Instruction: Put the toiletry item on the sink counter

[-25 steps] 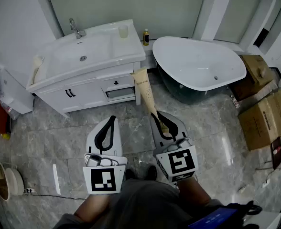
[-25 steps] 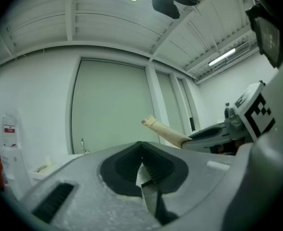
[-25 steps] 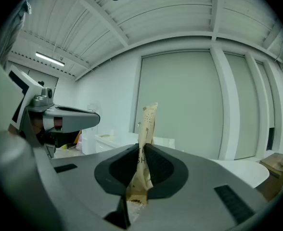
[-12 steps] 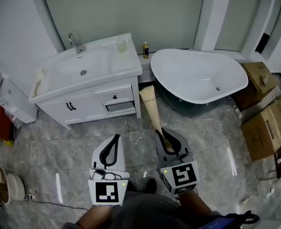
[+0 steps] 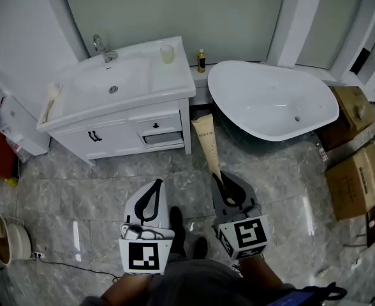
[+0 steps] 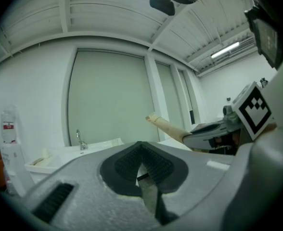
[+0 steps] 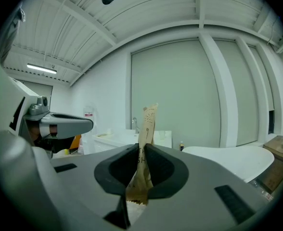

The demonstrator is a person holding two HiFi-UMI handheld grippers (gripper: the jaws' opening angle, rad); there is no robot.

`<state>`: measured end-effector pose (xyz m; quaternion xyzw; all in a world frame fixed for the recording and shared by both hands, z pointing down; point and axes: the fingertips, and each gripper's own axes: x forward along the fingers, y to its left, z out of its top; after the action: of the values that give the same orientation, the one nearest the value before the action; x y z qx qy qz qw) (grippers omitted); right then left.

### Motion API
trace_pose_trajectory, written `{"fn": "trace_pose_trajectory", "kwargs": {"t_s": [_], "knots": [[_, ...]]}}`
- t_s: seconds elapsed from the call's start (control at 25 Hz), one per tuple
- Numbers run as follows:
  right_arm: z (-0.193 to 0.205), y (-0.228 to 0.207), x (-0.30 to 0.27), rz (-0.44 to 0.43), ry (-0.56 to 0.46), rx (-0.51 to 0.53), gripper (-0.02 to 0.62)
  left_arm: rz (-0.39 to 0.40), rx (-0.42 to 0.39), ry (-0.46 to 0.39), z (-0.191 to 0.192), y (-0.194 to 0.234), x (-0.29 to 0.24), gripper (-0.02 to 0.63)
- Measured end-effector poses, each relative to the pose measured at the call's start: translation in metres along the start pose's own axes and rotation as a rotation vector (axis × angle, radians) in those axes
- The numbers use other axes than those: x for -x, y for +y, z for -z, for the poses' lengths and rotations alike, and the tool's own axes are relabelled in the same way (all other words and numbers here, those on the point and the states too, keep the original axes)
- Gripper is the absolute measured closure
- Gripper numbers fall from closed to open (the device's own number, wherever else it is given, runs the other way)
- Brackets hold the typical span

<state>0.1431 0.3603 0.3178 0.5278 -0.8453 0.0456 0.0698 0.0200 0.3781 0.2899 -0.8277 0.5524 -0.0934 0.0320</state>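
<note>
My right gripper [image 5: 223, 185] is shut on a long beige toiletry tube [image 5: 206, 140], which sticks out forward toward the gap between vanity and bathtub. In the right gripper view the tube [image 7: 147, 124] rises straight up from between the closed pads. The white sink counter [image 5: 168, 75] with basin and faucet [image 5: 101, 46] stands ahead and to the left, well beyond the tube's tip. My left gripper [image 5: 152, 195] hangs beside the right one over the floor, shut with nothing in it; its pads [image 6: 153, 163] meet in the left gripper view.
A small cup [image 5: 167, 53] stands on the counter's right end and a cloth [image 5: 49, 101] lies at its left end. A little bottle [image 5: 201, 60] sits on the ledge behind a white bathtub [image 5: 273, 101]. Cardboard boxes [image 5: 360, 171] lie right.
Both grippers and the held tube have shifted slightly right and nearer the vanity as the person steps forward. The grip on the tube is unchanged.
</note>
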Motion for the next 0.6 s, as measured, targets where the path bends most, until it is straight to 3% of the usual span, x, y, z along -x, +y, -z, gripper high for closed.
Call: {"fn": "trace_pose_trajectory", "kwargs": {"t_s": [0.6], "knots": [[-0.017,-0.021,-0.162,0.008,0.03,0.006,0.549,0.018,0.05,-0.008,0.012,0.106,-0.133,0.595]]}}
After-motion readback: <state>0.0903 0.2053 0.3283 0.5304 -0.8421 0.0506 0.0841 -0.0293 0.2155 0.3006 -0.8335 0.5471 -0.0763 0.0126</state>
